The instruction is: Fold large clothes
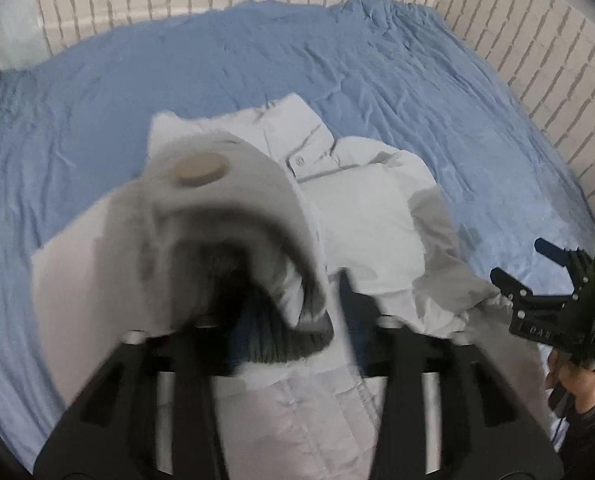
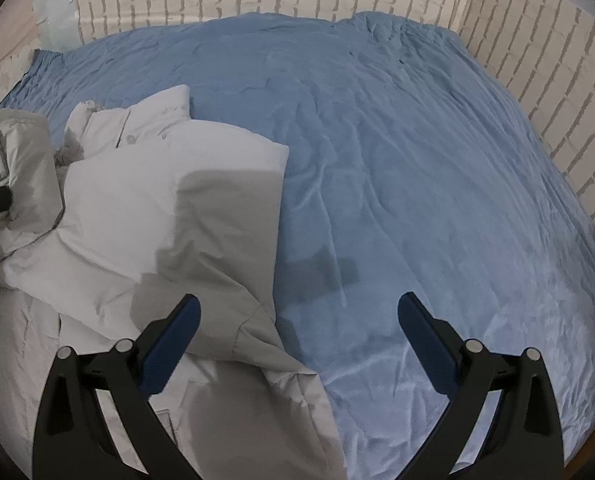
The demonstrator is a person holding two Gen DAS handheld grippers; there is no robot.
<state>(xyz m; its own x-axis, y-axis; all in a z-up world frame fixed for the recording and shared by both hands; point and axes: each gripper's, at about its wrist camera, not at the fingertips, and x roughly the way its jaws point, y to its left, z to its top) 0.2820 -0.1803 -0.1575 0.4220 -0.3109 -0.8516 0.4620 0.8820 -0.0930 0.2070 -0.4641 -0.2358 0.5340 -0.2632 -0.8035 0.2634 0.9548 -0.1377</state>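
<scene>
Two grippers over blue bed sheet (image 2: 377, 160): right gripper (image 2: 297, 320) wide open, empty; left gripper (image 1: 281, 320) draped by white jacket (image 2: 157, 208), grip indiscernible.

White jacket (image 2: 145, 216) beside open tongs (image 2: 297, 320)

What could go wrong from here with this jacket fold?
The sleeve is draped over the left tool, hiding its fingers; it could snag and drag the fold apart. The right tool stands open, holding nothing, so the puffy jacket may spring open on the sheet.
</scene>
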